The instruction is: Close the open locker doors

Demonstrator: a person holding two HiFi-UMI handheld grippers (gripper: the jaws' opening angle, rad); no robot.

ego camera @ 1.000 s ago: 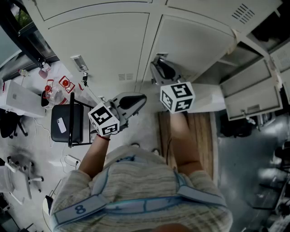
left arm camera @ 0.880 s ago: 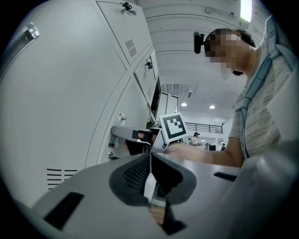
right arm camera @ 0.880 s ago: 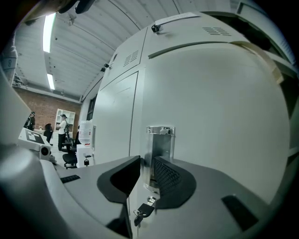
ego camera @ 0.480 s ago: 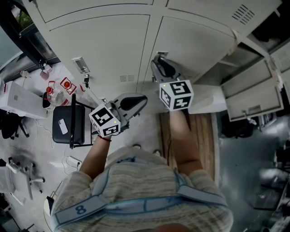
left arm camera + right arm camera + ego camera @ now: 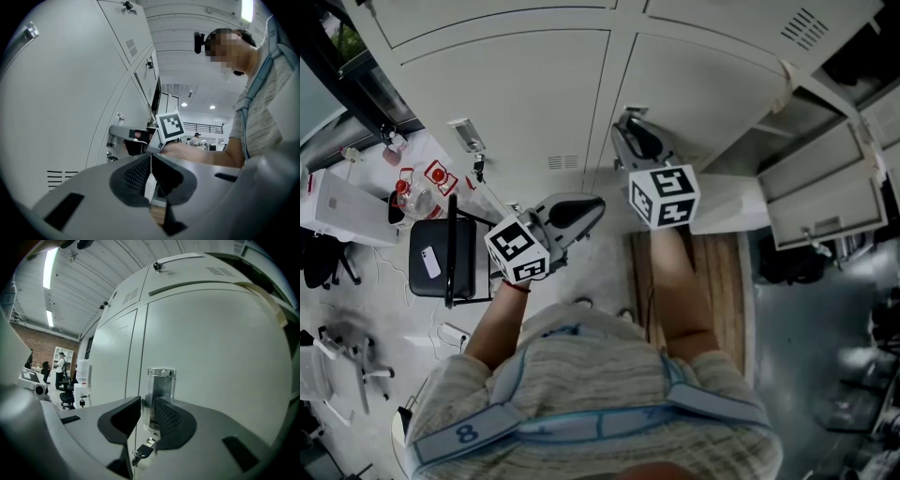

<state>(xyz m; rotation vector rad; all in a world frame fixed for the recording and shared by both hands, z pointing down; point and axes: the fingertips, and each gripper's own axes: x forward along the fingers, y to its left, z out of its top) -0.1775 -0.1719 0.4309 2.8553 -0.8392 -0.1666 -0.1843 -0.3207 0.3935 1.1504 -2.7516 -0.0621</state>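
head view / left claw: my left gripper [image 5: 592,204] is held out level in front of the shut lockers and touches nothing.
head view / right claw: my right gripper [image 5: 628,136] is up at the latch edge of a pale grey metal locker door [image 5: 703,94] that looks shut, in line with its neighbours.
head view / task door: an open pale grey locker door [image 5: 820,192] swings out at the right, well apart from both grippers.
head view / floor: a black chair [image 5: 441,255] stands at the left, near the left gripper.
left gripper view / claw: clenched, with the pad tips meeting and nothing between them. I see the lockers on the left and my other arm reaching across to them.
right gripper view / claw: released, jaws apart, with the door's shiny metal handle plate [image 5: 161,390] standing between them. I can't tell if a pad touches it.
right gripper view / lock: a small dark-headed key [image 5: 142,453] hangs in the lock just below the plate.
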